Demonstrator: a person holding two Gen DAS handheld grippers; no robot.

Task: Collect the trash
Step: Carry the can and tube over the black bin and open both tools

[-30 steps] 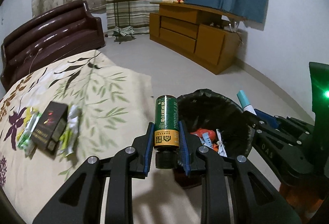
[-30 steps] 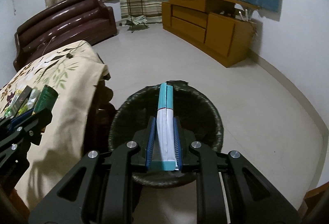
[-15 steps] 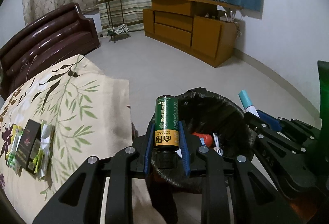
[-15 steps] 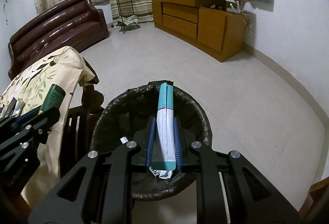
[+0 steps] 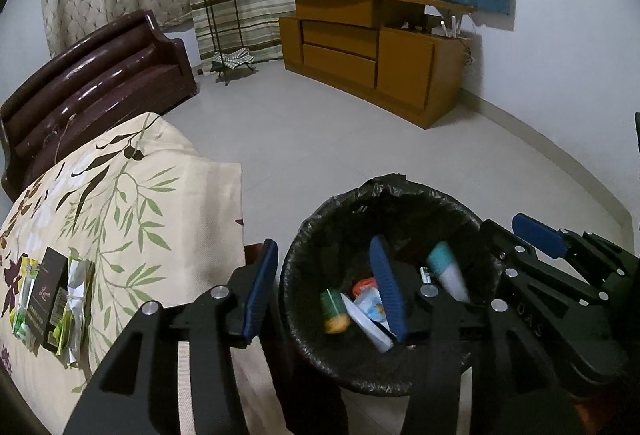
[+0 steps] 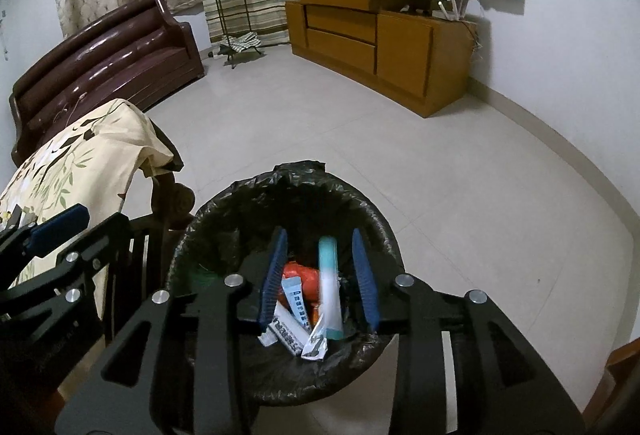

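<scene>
A bin lined with a black bag (image 5: 304,235) stands on the floor beside the table; it also shows in the right wrist view (image 6: 248,195). My left gripper (image 5: 326,293) is open and empty over the bin. The green bottle (image 5: 333,311) lies inside among wrappers. My right gripper (image 6: 320,277) is open over the bin, and the teal-and-white tube (image 6: 330,291) sits blurred between its fingers, inside the bin; it also shows in the left wrist view (image 5: 446,271). A dark box (image 5: 50,299) and green packets (image 5: 74,311) lie on the floral tablecloth (image 5: 132,203).
A brown sofa (image 5: 92,87) stands at the back left, a plant stand (image 5: 220,15) by the curtains, and a wooden cabinet (image 5: 372,47) along the far wall. Pale tiled floor (image 6: 360,123) stretches beyond the bin. A dark wooden chair (image 6: 160,235) is beside the bin.
Both grippers have opened. The green bottle has dropped from my left gripper into the bin and the tube has left my right gripper's grip. Both grippers moved over the bin.
</scene>
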